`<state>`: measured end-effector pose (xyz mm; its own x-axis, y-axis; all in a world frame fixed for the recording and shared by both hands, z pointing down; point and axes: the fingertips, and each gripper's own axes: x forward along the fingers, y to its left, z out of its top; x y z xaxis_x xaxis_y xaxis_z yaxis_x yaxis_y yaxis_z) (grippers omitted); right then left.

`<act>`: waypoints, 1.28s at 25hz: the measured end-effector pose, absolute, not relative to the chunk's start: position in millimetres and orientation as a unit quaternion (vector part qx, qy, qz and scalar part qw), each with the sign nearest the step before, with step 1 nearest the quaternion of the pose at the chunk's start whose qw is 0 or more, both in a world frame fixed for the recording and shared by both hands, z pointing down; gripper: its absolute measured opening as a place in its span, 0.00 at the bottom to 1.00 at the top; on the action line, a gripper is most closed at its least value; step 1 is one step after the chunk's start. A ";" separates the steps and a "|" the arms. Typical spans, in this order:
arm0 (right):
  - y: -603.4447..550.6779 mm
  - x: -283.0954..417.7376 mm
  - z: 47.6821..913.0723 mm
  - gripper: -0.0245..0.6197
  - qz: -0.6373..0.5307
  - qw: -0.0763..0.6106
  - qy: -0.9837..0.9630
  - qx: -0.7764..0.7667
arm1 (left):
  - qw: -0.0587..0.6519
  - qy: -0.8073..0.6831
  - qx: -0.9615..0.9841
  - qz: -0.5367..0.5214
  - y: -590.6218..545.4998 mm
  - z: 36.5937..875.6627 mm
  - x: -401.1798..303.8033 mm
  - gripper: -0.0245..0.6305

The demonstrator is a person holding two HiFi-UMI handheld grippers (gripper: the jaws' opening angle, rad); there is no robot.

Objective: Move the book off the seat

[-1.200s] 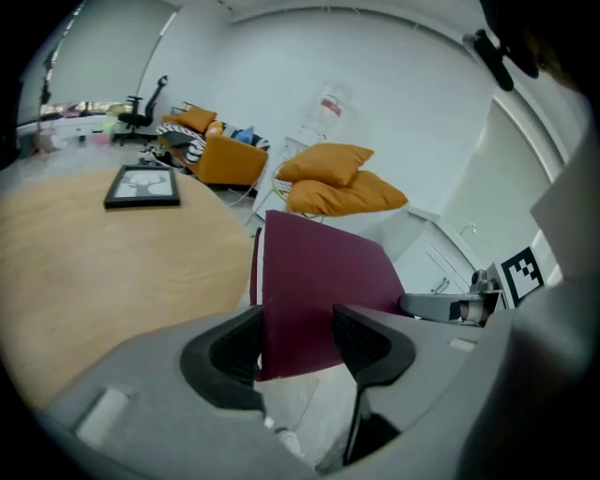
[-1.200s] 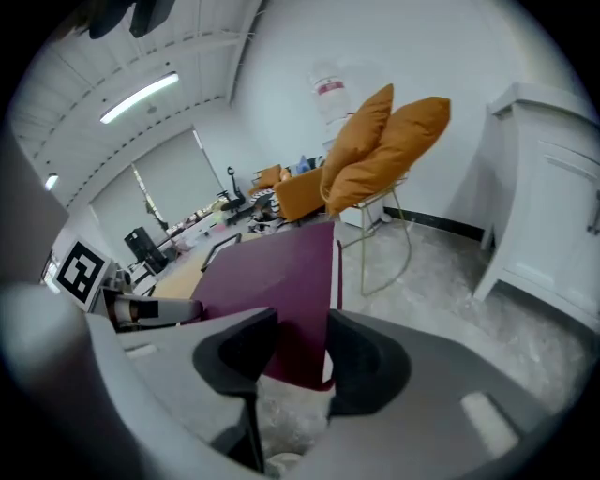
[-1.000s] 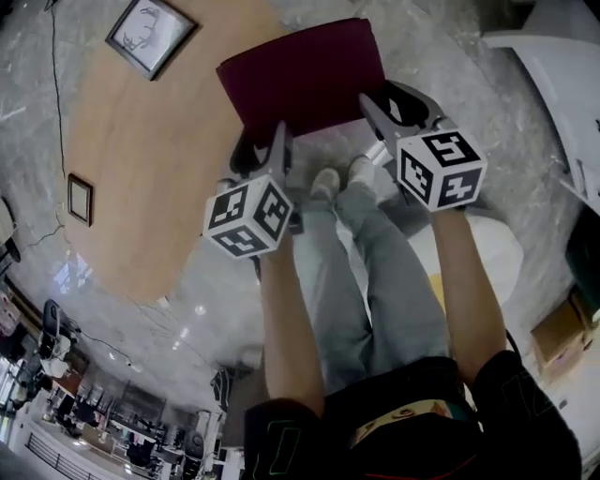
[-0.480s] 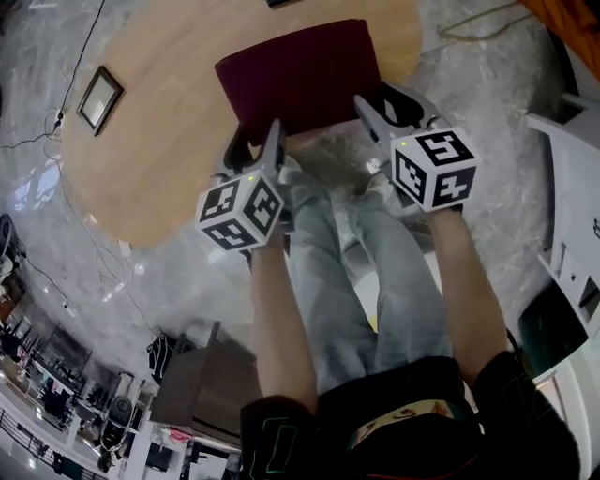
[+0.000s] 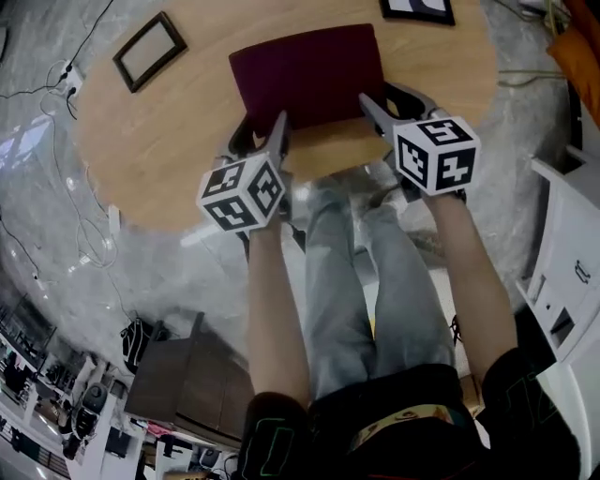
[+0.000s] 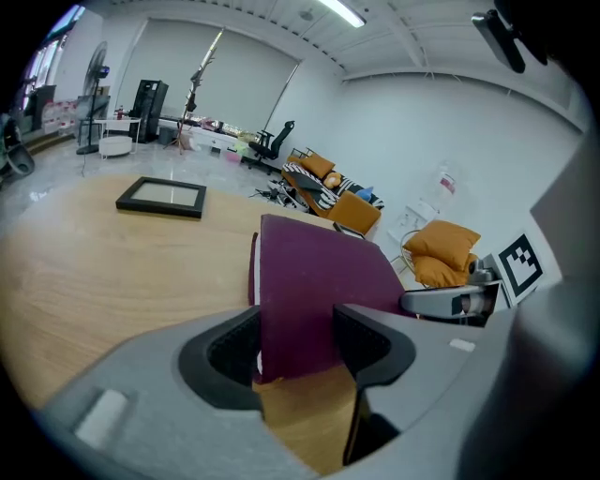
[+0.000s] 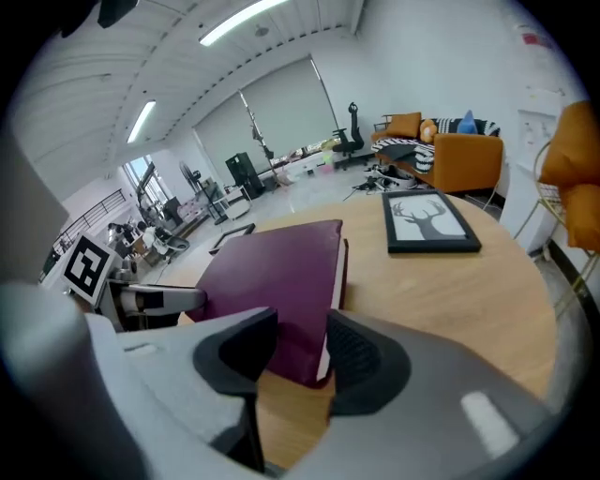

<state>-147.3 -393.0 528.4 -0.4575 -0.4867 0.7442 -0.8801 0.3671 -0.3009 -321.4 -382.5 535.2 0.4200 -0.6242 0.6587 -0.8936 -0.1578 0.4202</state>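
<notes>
Two grippers grip a dark maroon hardcover book (image 5: 309,75) (image 6: 314,272) (image 7: 272,272) at its near edge: the left gripper (image 5: 260,141) (image 6: 295,342) has the near left corner and the right gripper (image 5: 394,108) (image 7: 300,352) the near right corner. The jaws of each stand wide across the book's thickness and press on it. The book reaches away from both sets of jaws, lying roughly level over a round light-wood worktop (image 5: 169,131) (image 6: 94,272) (image 7: 441,291); whether its far edge touches the wood cannot be told. Ahead of the left jaws and off to their left, an empty black picture frame (image 5: 150,51) (image 6: 161,198) lies flat on the worktop, well apart from the book. Ahead of the right jaws and to their right lies a black-framed deer print (image 5: 417,7) (image 7: 429,223), near the book's far right corner but not touching it. Behind the jaws, the head view shows each gripper's cube with square markers, the person's bare forearms and grey trousers (image 5: 347,281), above a grey marble floor (image 5: 122,272) with thin cables (image 5: 56,187) trailing beside the worktop. Far beyond the right jaws stands an orange sofa (image 7: 459,141).
</notes>
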 end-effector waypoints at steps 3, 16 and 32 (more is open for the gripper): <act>-415.2 -164.4 535.3 0.30 0.332 0.300 -0.780 0.437 | 0.396 -0.510 0.744 0.174 -398.1 543.2 -340.3 0.40; -439.6 -197.8 439.6 0.05 0.296 0.281 -0.797 0.445 | 0.380 -0.512 0.767 0.068 -422.6 426.5 -364.6 0.11; -484.6 -153.8 165.0 0.04 0.210 0.112 -0.853 0.465 | 0.200 -0.620 0.758 0.041 -471.5 154.4 -337.3 0.05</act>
